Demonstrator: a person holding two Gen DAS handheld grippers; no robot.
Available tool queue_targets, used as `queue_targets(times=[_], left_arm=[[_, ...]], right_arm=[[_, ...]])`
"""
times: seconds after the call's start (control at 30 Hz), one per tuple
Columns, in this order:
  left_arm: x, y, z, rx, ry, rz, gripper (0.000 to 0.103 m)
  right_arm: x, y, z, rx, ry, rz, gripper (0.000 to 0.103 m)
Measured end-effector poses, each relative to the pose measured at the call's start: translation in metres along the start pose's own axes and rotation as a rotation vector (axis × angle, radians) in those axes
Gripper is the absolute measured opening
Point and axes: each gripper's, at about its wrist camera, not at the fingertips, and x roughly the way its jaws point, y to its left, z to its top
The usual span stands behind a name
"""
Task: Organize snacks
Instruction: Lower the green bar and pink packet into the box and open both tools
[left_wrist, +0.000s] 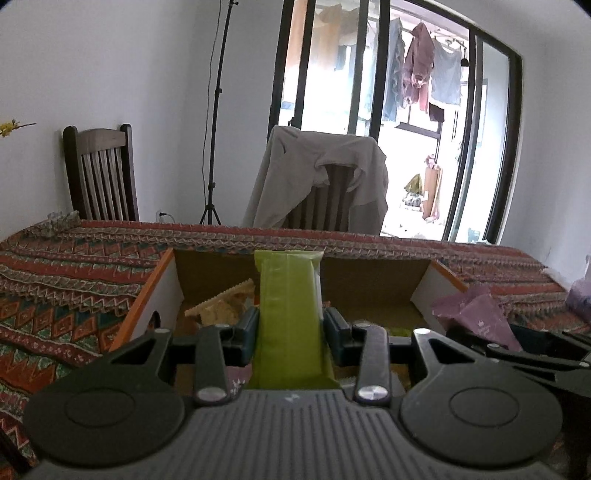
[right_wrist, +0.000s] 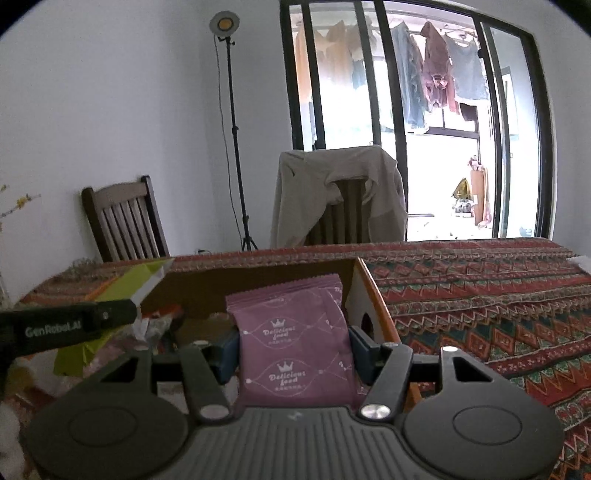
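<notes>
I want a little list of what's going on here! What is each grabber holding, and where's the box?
left gripper: shut on the green packet, held over the box
right gripper: shut on the purple packet, held over the box
purple packet's print: "Delicious food" with crowns
box: open cardboard box on the patterned tablecloth
inside the box: a beige snack pack; the rest is hard to tell
behind the table: two chairs, one under a beige jacket

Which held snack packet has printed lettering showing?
The purple foil packet in the right gripper, printed "Delicious food" under crowns. The long green packet in the left gripper looks plain.
</notes>
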Motion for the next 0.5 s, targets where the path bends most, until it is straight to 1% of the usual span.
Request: queue_targets(times=[0.03, 0.07, 0.1, 0.13, 0.17, 0.2, 0.23, 0.27, 0.3, 0.37, 0.5], left_arm=[[0.000, 0.001, -0.002, -0.002, 0.002, 0.001, 0.039], [-0.001, 0.001, -0.003, -0.008, -0.001, 0.000, 0.042], [-0.001, 0.002, -0.003, -0.015, -0.003, -0.006, 0.045], [-0.002, 0.005, -0.003, -0.028, -0.006, -0.011, 0.058], [-0.003, 0.007, -0.003, -0.043, -0.013, -0.005, 0.075], [-0.005, 0.008, -0.002, -0.053, -0.023, 0.004, 0.081], [-0.007, 0.010, -0.002, -0.061, -0.036, 0.014, 0.090], [-0.009, 0.012, -0.002, -0.070, -0.048, 0.026, 0.101], [-0.011, 0.013, -0.003, -0.082, -0.060, 0.038, 0.103], [-0.013, 0.015, -0.003, -0.099, -0.077, 0.065, 0.103], [-0.013, 0.018, -0.001, -0.115, -0.069, 0.076, 0.103]], right_arm=[[-0.001, 0.000, 0.000, 0.001, -0.001, 0.000, 0.062], [-0.002, 0.000, -0.001, 0.005, -0.007, 0.002, 0.062], [-0.005, -0.001, 0.000, 0.013, -0.014, 0.006, 0.070], [-0.008, -0.002, -0.001, 0.019, -0.025, 0.009, 0.082], [-0.011, -0.003, -0.001, 0.024, -0.039, 0.010, 0.087], [-0.015, -0.003, -0.001, 0.026, -0.051, 0.008, 0.094], [-0.016, -0.003, -0.001, 0.026, -0.056, 0.007, 0.097], [-0.017, -0.004, -0.001, 0.027, -0.057, 0.004, 0.099], [-0.017, -0.004, -0.001, 0.028, -0.055, -0.002, 0.103], [-0.016, -0.004, -0.001, 0.026, -0.047, -0.010, 0.103], [-0.012, -0.006, -0.002, 0.027, -0.028, -0.026, 0.103]])
